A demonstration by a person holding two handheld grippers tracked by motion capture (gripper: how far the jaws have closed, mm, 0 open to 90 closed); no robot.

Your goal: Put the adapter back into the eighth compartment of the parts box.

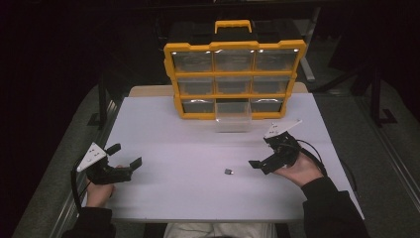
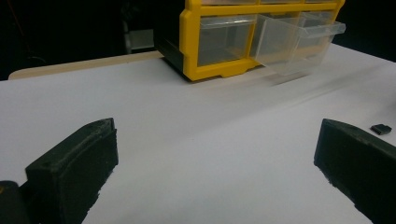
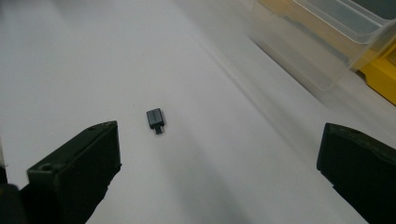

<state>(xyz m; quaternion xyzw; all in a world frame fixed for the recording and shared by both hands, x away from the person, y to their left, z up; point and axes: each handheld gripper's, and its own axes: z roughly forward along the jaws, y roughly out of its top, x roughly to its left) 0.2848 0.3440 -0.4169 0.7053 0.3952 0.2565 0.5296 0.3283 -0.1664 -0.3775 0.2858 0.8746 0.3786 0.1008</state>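
While both grippers hang above the white table [image 1: 163, 198] with nothing in them, the high view shows the work laid out plainly: a small dark part [image 1: 229, 171] lies alone on the bare surface, nearer the right gripper [image 1: 261, 164] than the left gripper [image 1: 126, 157]. Behind it stands a yellow drawer cabinet [image 1: 235, 79], and its bottom middle clear drawer [image 1: 233, 118] is pulled out toward the person. The right gripper's jaws stand apart and point at the part; the left gripper's jaws are spread too, well off to the side.

From the left gripper view, two black jaws rise wide apart over empty table. The part [image 2: 381, 129] sits at the far right edge, just beyond one jaw, and the open drawer [image 2: 299, 39] juts from the cabinet [image 2: 191, 42] farther back.

Seen in the right gripper view, the jaws are again wide open with the part [image 3: 155, 118] lying flat ahead, closer to the left jaw, not touching either. The drawer [image 3: 327, 42] lies up to the right.

My judgement is that the part is light, rigid and flat, so it may skid or flip if pushed. Taking it across its two long sides, jaws low to the table, looks safest.
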